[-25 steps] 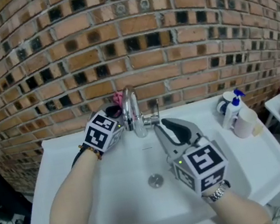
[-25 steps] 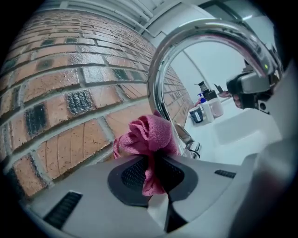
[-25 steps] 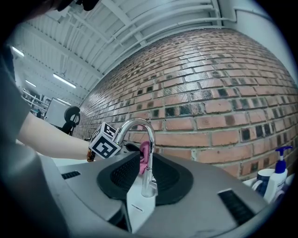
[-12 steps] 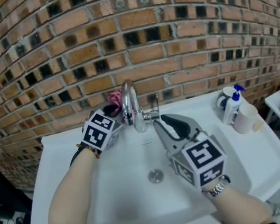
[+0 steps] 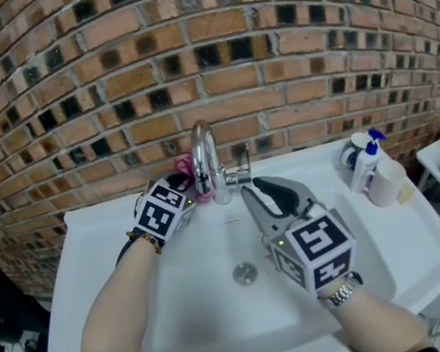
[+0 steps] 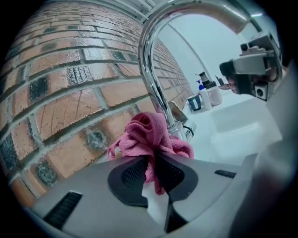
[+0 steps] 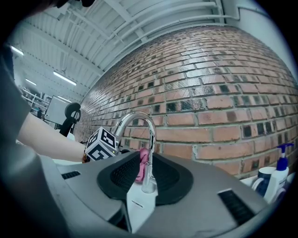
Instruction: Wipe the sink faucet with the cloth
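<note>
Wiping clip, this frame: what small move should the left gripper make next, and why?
Probably slide the left gripper upward along the faucet neck. Its jaws are shut on the pink cloth, which is bunched against the faucet base on the wall side, so the curved neck above looks like the next surface to wipe.

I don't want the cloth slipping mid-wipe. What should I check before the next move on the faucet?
1. The cloth is clamped in the left gripper: ok.
2. The cloth touches the faucet: ok, at its base.
3. The right gripper is clear of the spout: cannot tell, very close.
4. No stream runs from the spout: ok.
5. The spray bottle is out of the path: ok, far right.
</note>
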A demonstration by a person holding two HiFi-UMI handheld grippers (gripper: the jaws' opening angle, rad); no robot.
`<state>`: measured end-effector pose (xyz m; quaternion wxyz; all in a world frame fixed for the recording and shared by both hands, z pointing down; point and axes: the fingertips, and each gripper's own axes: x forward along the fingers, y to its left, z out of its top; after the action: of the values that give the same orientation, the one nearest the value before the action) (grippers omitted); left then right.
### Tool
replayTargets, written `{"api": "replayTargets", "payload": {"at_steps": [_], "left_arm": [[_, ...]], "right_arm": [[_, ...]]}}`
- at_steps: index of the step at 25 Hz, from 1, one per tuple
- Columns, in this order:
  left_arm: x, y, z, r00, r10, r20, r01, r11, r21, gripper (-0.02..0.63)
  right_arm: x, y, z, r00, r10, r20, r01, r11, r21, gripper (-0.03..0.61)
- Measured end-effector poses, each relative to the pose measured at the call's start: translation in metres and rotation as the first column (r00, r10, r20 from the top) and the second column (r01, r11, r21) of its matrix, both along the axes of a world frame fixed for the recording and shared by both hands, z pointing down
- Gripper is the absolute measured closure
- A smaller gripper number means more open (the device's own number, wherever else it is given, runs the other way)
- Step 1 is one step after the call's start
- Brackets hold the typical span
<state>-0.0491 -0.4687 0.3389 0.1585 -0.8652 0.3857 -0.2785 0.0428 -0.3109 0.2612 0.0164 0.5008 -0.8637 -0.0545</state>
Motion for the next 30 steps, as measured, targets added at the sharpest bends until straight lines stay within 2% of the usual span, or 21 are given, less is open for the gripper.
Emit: {"api": "replayTargets", "payload": {"at_steps": [10,30], "left_arm": [[-0.001,0.002,0.031,1.000,-0.027,0.005,0.027,0.998,-0.058,0.572],[0.005,0.033,0.033,0.999,-0.032,-0.011,0.032,0.999,-0.041,0.571]], "right_arm": [[-0.001,0.000,0.001,1.000,-0.003,-0.005,0.003,1.000,-0.004,0.483],[0.000,-0.002,0.004,1.000,0.012,-0.004,-0.012,1.000,-0.005,0.483]]}}
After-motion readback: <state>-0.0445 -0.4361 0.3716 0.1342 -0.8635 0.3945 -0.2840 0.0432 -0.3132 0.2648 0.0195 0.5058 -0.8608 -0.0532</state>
